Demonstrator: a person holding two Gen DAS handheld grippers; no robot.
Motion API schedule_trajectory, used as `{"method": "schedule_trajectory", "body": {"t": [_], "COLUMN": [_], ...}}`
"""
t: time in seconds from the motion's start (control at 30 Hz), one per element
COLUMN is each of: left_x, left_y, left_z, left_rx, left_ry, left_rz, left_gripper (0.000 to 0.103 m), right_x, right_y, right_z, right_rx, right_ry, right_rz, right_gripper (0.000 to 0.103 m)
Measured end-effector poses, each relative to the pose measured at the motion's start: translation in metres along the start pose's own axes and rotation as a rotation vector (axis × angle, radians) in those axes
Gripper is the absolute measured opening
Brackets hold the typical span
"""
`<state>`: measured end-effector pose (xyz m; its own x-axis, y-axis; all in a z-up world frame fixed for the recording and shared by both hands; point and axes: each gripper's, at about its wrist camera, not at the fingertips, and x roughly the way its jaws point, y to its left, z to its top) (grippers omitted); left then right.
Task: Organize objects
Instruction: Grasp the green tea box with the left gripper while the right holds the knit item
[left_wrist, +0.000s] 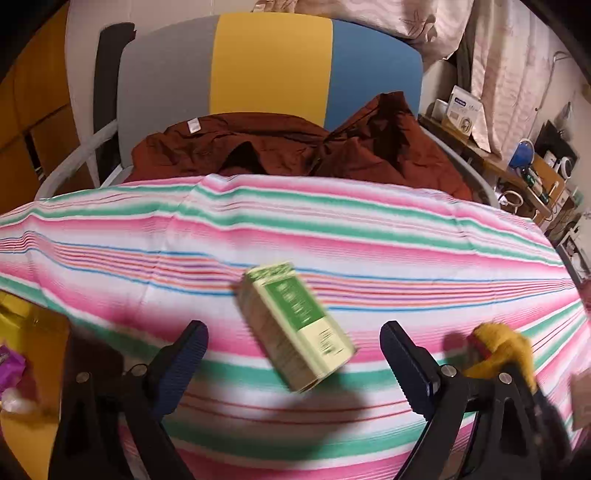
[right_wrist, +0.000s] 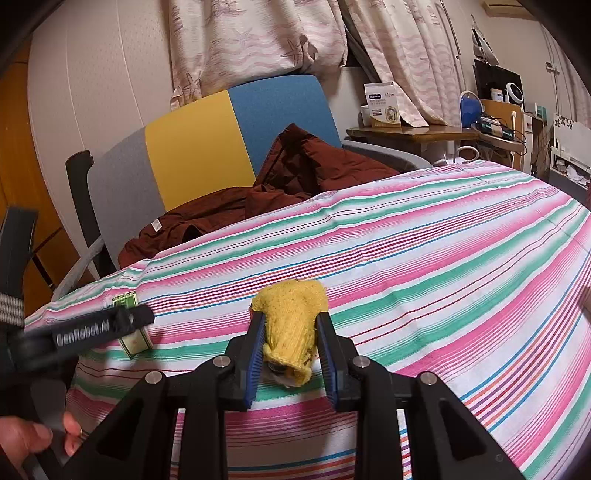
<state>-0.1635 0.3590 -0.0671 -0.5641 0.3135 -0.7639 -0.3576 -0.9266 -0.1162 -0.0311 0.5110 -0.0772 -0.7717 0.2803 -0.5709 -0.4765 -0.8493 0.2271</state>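
A pale green carton (left_wrist: 291, 314) lies tilted on the striped tablecloth (left_wrist: 369, 236), blurred in the left wrist view. My left gripper (left_wrist: 294, 328) is open around it, both blue pads standing well clear of its sides. In the right wrist view one left finger (right_wrist: 103, 328) crosses in front of the same carton (right_wrist: 136, 341). My right gripper (right_wrist: 290, 317) is shut on a yellow knitted cloth (right_wrist: 291, 321), held just above the tablecloth; something pale shows under the cloth's near end. That yellow cloth (left_wrist: 498, 347) also shows at the right edge of the left wrist view.
A chair (left_wrist: 273, 62) with a grey, yellow and blue back stands behind the table, a rust-brown garment (left_wrist: 295, 147) heaped on its seat. A yellow container (left_wrist: 33, 339) with a purple packet sits at the left. A cluttered side desk (right_wrist: 424, 131) stands far right. A hand (right_wrist: 33, 439) grips the left tool.
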Motion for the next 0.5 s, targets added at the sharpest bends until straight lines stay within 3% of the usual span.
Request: {"method": "schedule_trajectory", "body": {"t": [0.13,0.23,0.3,0.33,0.37,0.5], "left_x": [-0.001,0.008,0.017,0.020,0.023,0.018], "left_y": [-0.009,-0.013,-0.011,-0.009,-0.007,-0.003], "left_z": [0.006,0.010,0.011,0.009,0.007,-0.001], "left_rx": [-0.005,-0.009,-0.023,-0.027,-0.023,0.040], "left_ry": [0.004,0.040,0.081,0.101,0.120,0.082], "left_rz": [-0.010,0.024,0.023,0.012,0.011,0.025], "left_gripper": [0.097,0.096,0.072,0.056,0.047,0.038], "right_x": [0.000,-0.001,-0.001,-0.001,-0.001,0.000], "right_y": [0.003,0.002,0.002,0.002,0.002,0.001], "right_z": [0.000,-0.001,-0.001,-0.001,0.000,0.000], "right_rx": [-0.010,-0.006,-0.003,-0.003,-0.003,-0.004], "right_ry": [-0.002,-0.002,-0.001,-0.001,-0.001,0.001], "right_rz": [-0.008,-0.007,-0.006,-0.006,-0.006,-0.005], "right_gripper": [0.027,0.027,0.027,0.027,0.027,0.027]}}
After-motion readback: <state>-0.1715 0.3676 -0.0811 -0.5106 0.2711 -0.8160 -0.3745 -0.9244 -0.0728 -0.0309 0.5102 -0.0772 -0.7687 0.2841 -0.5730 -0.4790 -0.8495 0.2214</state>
